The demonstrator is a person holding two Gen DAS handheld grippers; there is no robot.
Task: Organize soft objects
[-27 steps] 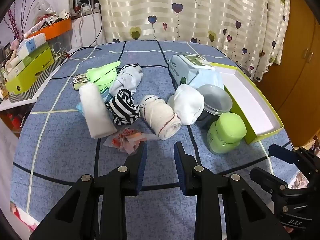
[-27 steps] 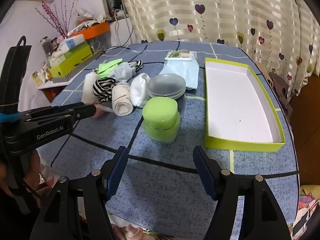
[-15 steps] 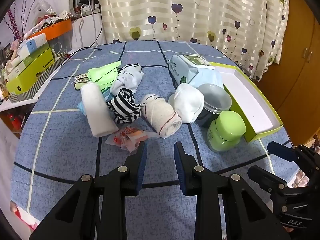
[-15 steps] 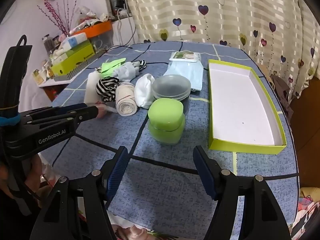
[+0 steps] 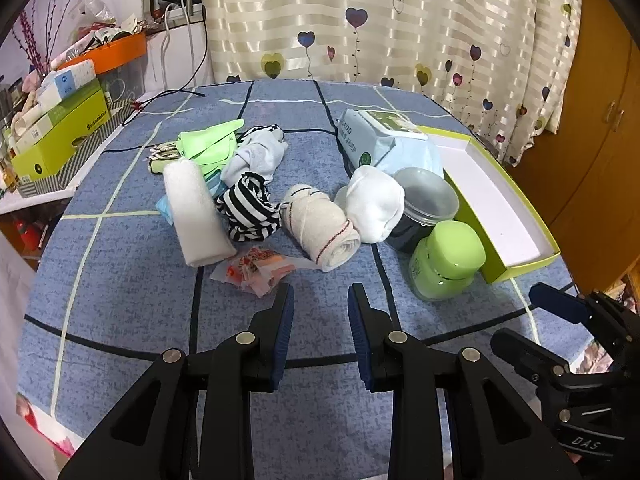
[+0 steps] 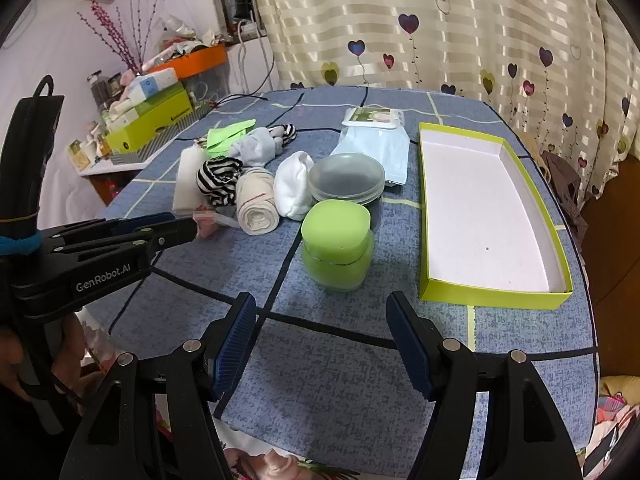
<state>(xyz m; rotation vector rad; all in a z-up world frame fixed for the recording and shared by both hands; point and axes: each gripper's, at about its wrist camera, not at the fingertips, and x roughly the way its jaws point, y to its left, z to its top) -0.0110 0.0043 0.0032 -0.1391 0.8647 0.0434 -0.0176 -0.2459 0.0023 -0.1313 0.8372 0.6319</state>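
Left wrist view has your left gripper (image 5: 320, 300) hovering over bare blue cloth with its jaws only partly spread and nothing between them, just short of the crinkly orange wrapper (image 5: 260, 270). Right past that sits the soft stuff in a loose row: white rolled towel (image 5: 196, 216), striped sock (image 5: 248, 210), beige rolled sock (image 5: 320, 226) and white sock (image 5: 374, 202), with a pale blue sock (image 5: 258, 156) and green cloth (image 5: 208, 144) behind them. Your right gripper (image 6: 320, 320) has its jaws spread wide, empty, aimed toward the green jar (image 6: 338, 242). The green box (image 6: 492, 298) lies empty on the right, apart from the sock pile.
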